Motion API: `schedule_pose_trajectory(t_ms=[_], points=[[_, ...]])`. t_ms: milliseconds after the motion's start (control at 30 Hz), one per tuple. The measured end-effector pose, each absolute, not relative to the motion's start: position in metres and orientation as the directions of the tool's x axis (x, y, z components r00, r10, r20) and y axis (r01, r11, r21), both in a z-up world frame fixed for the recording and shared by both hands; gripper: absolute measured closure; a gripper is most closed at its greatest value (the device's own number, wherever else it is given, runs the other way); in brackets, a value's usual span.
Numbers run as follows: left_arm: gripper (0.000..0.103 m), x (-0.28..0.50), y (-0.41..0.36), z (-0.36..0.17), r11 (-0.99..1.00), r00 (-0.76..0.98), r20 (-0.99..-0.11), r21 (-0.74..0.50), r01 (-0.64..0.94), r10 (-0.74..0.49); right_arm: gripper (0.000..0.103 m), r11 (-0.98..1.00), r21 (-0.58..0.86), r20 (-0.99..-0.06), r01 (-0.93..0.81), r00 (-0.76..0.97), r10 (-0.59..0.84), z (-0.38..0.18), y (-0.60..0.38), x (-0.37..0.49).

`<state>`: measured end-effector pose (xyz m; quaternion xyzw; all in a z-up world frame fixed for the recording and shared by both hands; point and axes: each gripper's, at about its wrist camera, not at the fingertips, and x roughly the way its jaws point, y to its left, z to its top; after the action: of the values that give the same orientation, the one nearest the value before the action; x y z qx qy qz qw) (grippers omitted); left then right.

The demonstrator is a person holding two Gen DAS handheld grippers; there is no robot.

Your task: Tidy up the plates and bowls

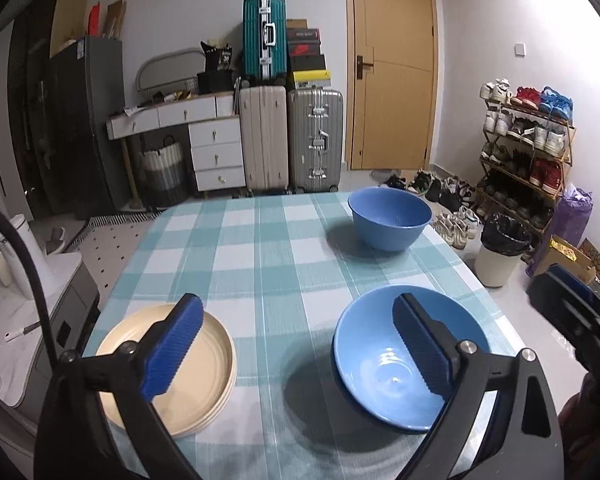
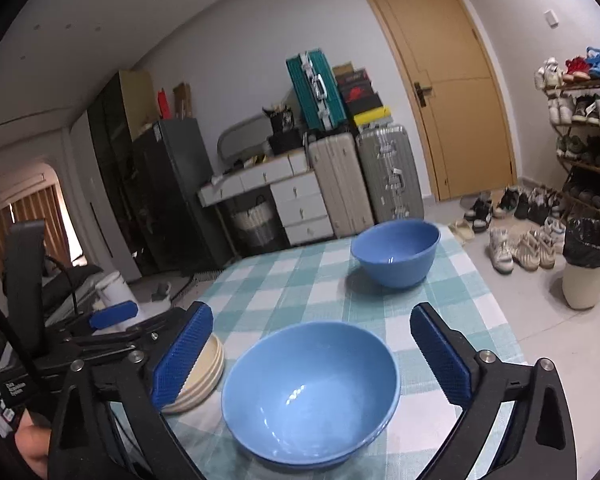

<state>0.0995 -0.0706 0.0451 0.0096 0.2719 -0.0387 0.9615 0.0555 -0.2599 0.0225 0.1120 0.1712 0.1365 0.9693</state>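
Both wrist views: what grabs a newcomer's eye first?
Two blue bowls on the checked tablecloth: the near bowl at the front edge, the far bowl toward the back right. Left of the near bowl sits a stack of cream plates. Both tools, left and right, hang open with nothing between their pads.

Each camera sits on a gripper and looks forward past its two blue fingers, tilted down at the table (image 1: 260, 240).

The left camera (image 2: 24, 280) looks down more. Between its fingers (image 1: 172, 348) is bare checked cloth; the cream plates (image 1: 204, 360) lie behind its left finger and the near blue bowl (image 1: 372, 360) behind its right one.

The right camera looks more level and leans. The near bowl (image 2: 312, 392) sits close between its fingers (image 2: 184, 360).

Both views share the table, both bowls, the plates, the suitcases (image 1: 292, 140) and the door (image 1: 392, 64). The far bowl (image 1: 388, 216) lies beyond the fingertips in both.
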Motion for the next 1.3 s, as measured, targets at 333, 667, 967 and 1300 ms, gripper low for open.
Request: schedule_pose_trajectory(t_ms=[333,667,967,1300], points=[[0.006,0.101,-0.08,0.026,0.996,0.854,-0.514,-0.019,0.086,-0.084,0.001,0.938,0.253,-0.233,-0.236,0.926,0.296,0.016,-0.265,0.045],[0.006,0.094,-0.094,0.023,0.996,0.867,-0.489,-0.042,0.085,-0.095,0.001,0.942,0.262,-0.307,-0.211,0.907,0.288,0.007,-0.267,0.051],[0.006,0.097,-0.084,0.02,0.991,0.855,-0.506,-0.117,0.067,-0.118,0.001,0.955,0.195,-0.347,-0.222,0.895,0.279,0.002,-0.257,0.054],[0.006,0.094,-0.079,0.02,0.991,0.858,-0.501,-0.119,0.057,-0.109,0.001,0.959,0.145,-0.348,-0.245,0.894,0.281,0.001,-0.247,0.054]])
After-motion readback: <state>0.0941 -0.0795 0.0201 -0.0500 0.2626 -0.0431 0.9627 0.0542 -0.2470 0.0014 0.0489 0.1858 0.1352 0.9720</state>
